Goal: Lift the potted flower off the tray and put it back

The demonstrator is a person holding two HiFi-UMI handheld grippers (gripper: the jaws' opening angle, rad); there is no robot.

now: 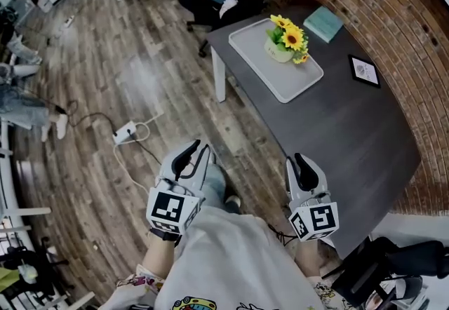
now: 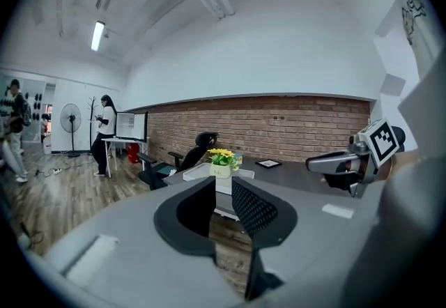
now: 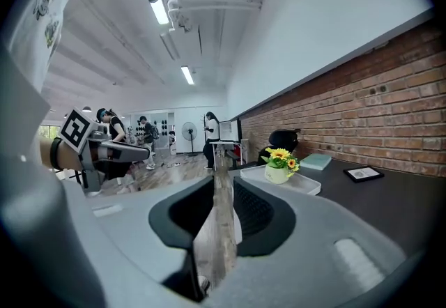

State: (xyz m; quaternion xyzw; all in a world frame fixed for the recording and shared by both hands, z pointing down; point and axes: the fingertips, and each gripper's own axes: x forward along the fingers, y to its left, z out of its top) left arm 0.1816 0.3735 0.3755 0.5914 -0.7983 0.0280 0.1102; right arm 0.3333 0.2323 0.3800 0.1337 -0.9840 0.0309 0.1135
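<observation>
**APPROACH STAGE: POTTED FLOWER NOT YET REACHED**

**Step in hand.** The lift has not begun. The potted flower (image 1: 285, 41) stands upright on the white tray (image 1: 303, 81), toward the tray's far end. The tray lies on the dark tabletop (image 1: 351, 126), at the end farthest from the person. Both grippers are held close to the person's body, at the near end of the tabletop and well apart from the pot.

**Gripper state.**
- Left gripper (image 1: 196, 150): the fingers (image 2: 259, 208) are drawn close together, leaving only a narrow slot. The slot is empty, and the floor and the tray's edge show through it.
- Right gripper (image 1: 298, 160): set the same way. The fingers (image 3: 254, 210) are nearly together, with a thin gap and nothing held.
- Both grippers point roughly level, tipped slightly down, toward the tray.

**Next move (judgement).**
1. Carry a gripper forward along the tabletop to the pot. The right gripper appears to have the more direct line.
2. Spread the fingers before arrival. The present gap looks too narrow to admit the pot.
3. Take hold of the pot's body. The blossoms would likely give under pressure.

**Obstacles.** A teal book (image 1: 323, 23) and a small framed card (image 1: 364, 71) lie on the tabletop beside the tray. Route the approach clear of both.
</observation>
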